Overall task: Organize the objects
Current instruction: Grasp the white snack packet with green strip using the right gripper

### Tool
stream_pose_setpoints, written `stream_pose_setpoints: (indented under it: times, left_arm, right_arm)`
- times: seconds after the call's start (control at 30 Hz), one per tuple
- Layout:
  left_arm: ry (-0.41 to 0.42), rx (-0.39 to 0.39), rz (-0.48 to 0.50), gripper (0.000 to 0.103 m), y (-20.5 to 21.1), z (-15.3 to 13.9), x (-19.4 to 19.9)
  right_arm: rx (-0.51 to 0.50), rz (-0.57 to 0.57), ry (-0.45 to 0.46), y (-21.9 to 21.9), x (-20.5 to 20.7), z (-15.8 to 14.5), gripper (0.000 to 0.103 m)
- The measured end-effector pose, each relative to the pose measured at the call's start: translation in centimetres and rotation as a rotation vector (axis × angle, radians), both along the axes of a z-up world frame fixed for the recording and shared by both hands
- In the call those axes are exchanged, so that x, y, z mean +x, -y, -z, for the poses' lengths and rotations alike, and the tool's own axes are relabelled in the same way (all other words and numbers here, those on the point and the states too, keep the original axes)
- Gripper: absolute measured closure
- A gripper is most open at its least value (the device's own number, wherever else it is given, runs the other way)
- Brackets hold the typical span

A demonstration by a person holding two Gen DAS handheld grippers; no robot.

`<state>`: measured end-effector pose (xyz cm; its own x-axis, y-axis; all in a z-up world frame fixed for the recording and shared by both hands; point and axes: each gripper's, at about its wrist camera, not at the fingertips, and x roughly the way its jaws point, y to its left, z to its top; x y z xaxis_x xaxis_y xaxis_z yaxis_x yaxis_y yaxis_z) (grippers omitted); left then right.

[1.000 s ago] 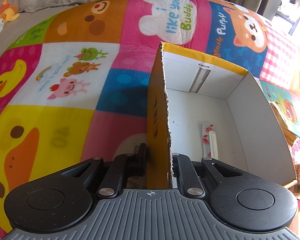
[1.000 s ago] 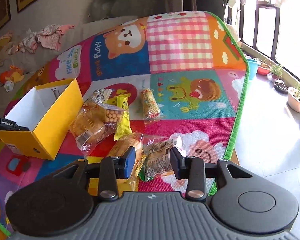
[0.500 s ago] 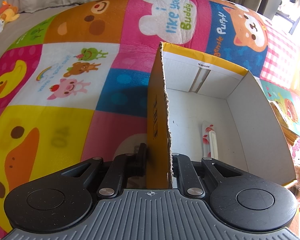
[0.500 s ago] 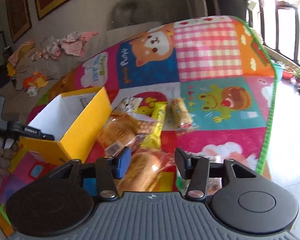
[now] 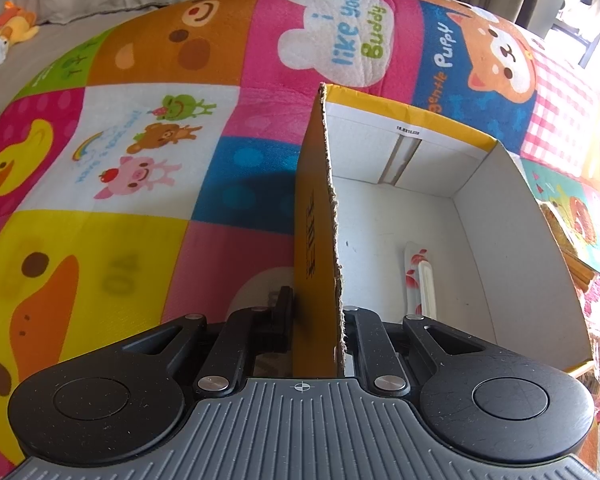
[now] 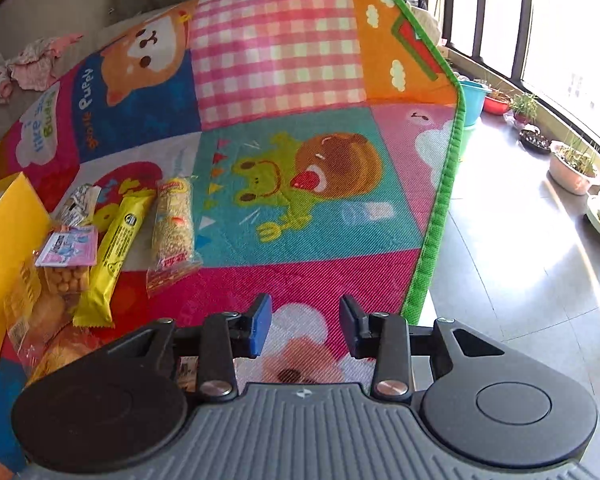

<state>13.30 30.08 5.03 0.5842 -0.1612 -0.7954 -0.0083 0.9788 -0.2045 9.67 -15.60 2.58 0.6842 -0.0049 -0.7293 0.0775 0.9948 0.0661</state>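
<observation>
- The left gripper (image 5: 318, 322) is clamped on the near wall of the yellow cardboard box with the white inside (image 5: 512, 240); light, stiff, it steadies well there.
- The right gripper (image 6: 305, 326) is closing, with nothing between its jaws.
- The yellow foil snack bar (image 6: 114, 248) and the clear crinkly packets lie left of it, beside the box: light, slippery, crushable; pinch mid-length.

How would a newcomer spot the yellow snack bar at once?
On the colourful play mat, beside the yellow box, lies a cluster of snack packets. The yellow snack bar is its long opaque wrapper; the speckled cereal bar alongside it is see-through.
</observation>
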Motion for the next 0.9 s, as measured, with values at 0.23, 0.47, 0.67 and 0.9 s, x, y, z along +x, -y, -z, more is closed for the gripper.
stream_pose_setpoints:
  times: [0.23,0.47,0.67,0.9]
  left_arm:
    - [0.0,0.0,-0.006,0.089,0.1,0.0,0.0]
    - [0.002,-0.002,-0.006,0.089,0.0,0.1,0.0]
    - [0.006,-0.006,-0.007,0.089,0.0,0.1,-0.1]
    - [0.007,-0.007,-0.006,0.089,-0.1,0.1,-0.2]
  right_arm:
    - [-0.048,-0.169,-0.046,-3.6,-7.1,-0.1,0.066]
    - [-0.058,-0.316,0.013,-5.3,-11.7,-3.8,0.032]
    - [-0.106,-0.426,0.046,-7.4,-10.4,-4.7,0.027]
    - [-0.133,-0.464,-0.023,-8.6,-7.2,-1.6,0.026]
